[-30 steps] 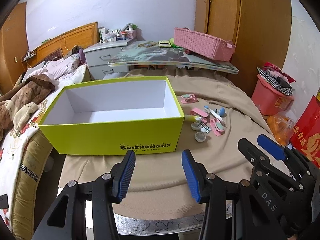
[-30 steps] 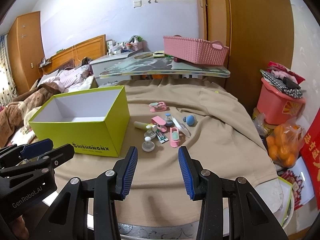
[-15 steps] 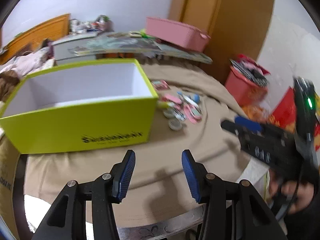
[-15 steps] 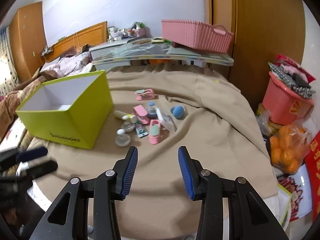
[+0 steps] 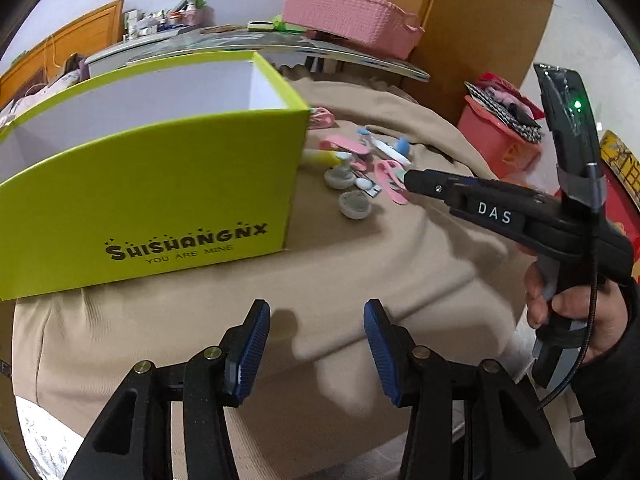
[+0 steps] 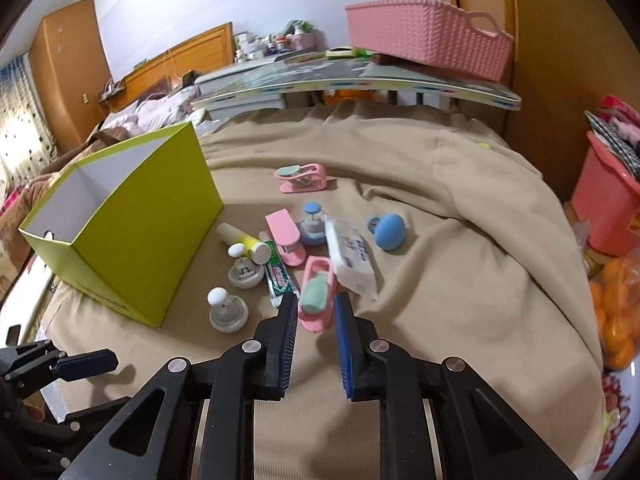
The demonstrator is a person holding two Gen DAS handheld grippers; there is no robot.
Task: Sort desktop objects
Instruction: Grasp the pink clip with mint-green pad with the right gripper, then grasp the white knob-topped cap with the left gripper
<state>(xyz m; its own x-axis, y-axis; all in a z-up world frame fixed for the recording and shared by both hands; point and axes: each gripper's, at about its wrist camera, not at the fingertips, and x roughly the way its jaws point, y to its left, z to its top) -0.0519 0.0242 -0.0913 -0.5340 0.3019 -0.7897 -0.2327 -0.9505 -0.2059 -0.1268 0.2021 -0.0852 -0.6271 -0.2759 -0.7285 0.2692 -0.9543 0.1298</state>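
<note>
My right claw (image 6: 316, 312) is narrowed to a small gap, its blue pads either side of the near end of a pink clip with a green pad (image 6: 316, 300). I cannot tell whether the pads touch the clip; it lies on the beige cloth (image 6: 460, 280). My left claw (image 5: 316, 344) is spread wide and holds nothing, low over bare cloth.

Just left of the right claw stands a grey stamp with a white knob (image 6: 227, 312). Beyond it lie a second grey stamp (image 6: 245, 272), a green-printed sachet (image 6: 280, 276) and a yellow tube (image 6: 244, 240). Directly ahead of the clip sits a white tissue pack (image 6: 352, 256), touching the clip's far right edge. Past that are a pink stapler-like clip (image 6: 286, 236), a blue-knob stamp (image 6: 313, 228) and, to the right, a blue round sponge (image 6: 390, 230). Farther still lies another pink clip (image 6: 302, 178).

Left of the cluster stands the open lime-green box (image 6: 132, 232), its interior white. In the left wrist view the box (image 5: 160, 200) is ahead-left of my left claw.

At the far edge a pink basket (image 6: 424, 40) rests on a board.
</note>
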